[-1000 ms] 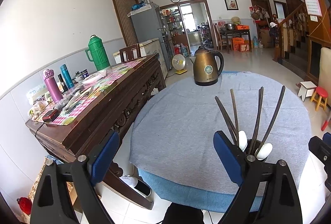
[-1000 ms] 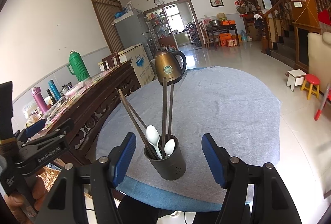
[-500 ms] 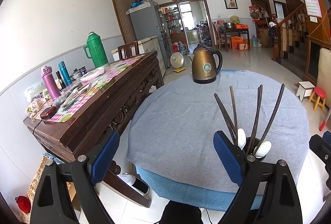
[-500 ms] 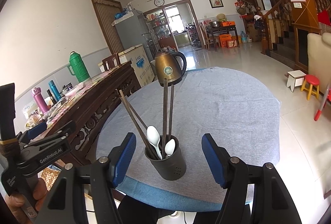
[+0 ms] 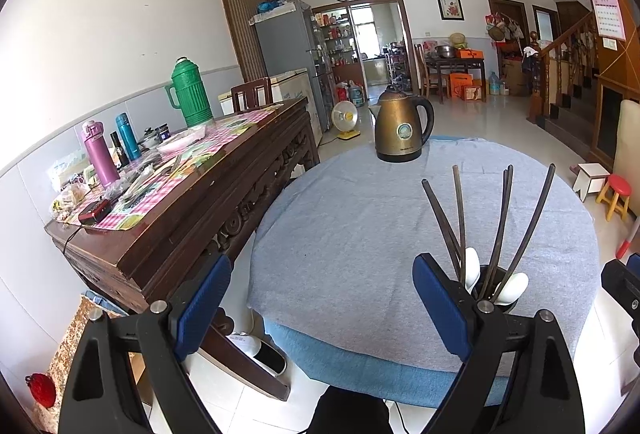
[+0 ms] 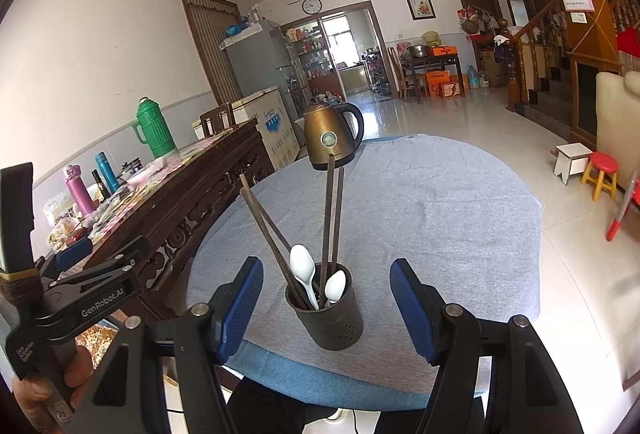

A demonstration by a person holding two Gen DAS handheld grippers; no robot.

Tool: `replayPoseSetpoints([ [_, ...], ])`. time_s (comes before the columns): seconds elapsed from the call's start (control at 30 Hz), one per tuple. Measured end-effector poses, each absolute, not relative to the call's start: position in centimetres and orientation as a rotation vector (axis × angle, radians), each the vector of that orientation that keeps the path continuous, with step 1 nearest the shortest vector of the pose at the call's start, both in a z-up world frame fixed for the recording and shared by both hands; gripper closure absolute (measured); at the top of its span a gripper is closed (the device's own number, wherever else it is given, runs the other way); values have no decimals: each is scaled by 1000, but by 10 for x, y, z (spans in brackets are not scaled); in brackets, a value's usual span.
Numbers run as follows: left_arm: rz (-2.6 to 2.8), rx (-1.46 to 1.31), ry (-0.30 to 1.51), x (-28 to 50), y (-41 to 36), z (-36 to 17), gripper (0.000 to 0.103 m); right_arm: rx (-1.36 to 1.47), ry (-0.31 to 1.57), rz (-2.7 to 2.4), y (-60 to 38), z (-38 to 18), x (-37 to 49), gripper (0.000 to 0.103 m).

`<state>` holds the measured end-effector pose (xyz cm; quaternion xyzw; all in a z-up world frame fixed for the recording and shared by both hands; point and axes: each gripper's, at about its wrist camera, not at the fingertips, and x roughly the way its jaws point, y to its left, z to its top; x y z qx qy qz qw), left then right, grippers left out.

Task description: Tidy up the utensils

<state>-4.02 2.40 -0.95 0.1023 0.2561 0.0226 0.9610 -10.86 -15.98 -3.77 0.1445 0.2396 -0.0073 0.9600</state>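
Note:
A dark utensil cup (image 6: 329,314) stands near the front edge of the round table with the grey cloth (image 6: 420,201). It holds several dark chopsticks (image 6: 332,218) and two white spoons (image 6: 303,270). In the left wrist view the cup (image 5: 494,284) is partly hidden behind the right finger. My right gripper (image 6: 326,304) is open, pulled back from the table, with the cup showing between its blue pads, untouched. My left gripper (image 5: 320,308) is open and empty, left of the cup, over the table's front left edge.
A bronze electric kettle (image 5: 402,127) stands at the far side of the table. A dark wooden sideboard (image 5: 192,201) to the left carries a green thermos (image 5: 190,93), bottles and clutter. Small stools (image 6: 592,169) stand on the floor at right.
Both grippers have drawn back slightly from the table and risen a little. The cup and its utensils have not moved.

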Motion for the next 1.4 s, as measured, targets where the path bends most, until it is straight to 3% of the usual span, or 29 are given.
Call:
replayPoseSetpoints([
  [1.4, 43, 142, 482, -52, 54, -5, 11, 195, 486, -15, -122, -25, -114, 33],
])
